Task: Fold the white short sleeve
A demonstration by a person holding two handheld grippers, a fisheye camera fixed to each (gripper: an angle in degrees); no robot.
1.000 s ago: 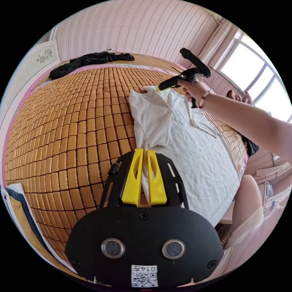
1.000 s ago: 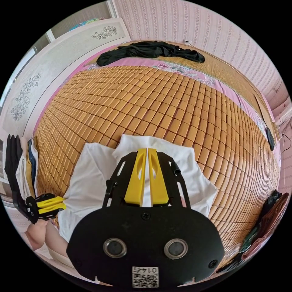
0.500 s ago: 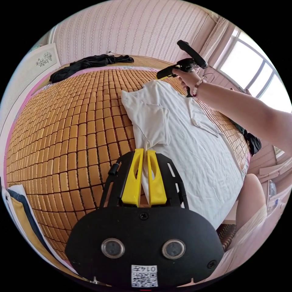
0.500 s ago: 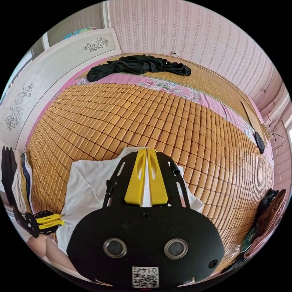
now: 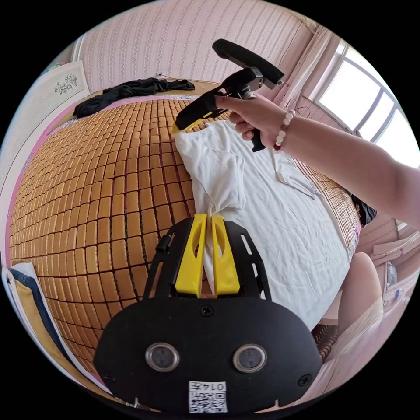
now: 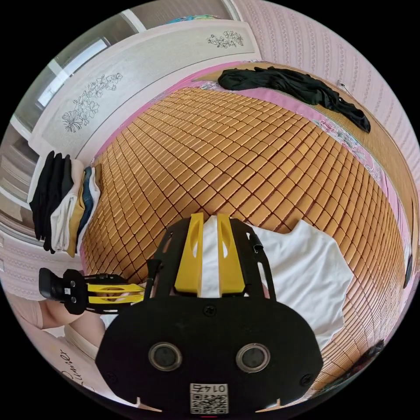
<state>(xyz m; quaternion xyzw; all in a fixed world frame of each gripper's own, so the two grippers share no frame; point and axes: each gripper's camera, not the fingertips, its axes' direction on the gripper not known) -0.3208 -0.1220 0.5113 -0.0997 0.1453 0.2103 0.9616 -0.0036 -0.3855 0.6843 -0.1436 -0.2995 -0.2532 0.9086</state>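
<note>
Lying on the bamboo mat, the white short sleeve is pinched at its edge by the left gripper. The right gripper is a little apart, with white cloth between its jaws; I cannot tell if it grips.

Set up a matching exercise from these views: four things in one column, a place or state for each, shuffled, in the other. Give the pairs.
Things
1. white short-sleeve shirt
2. black crumpled garment
3. stack of folded clothes
4. left gripper

Places or states
A. at the mat's far end, near the wall
B. jaws pinching white cloth
C. spread on the woven bamboo mat
D. piled at the mat's edge

Pairs: 1-C, 2-A, 3-D, 4-B
</note>
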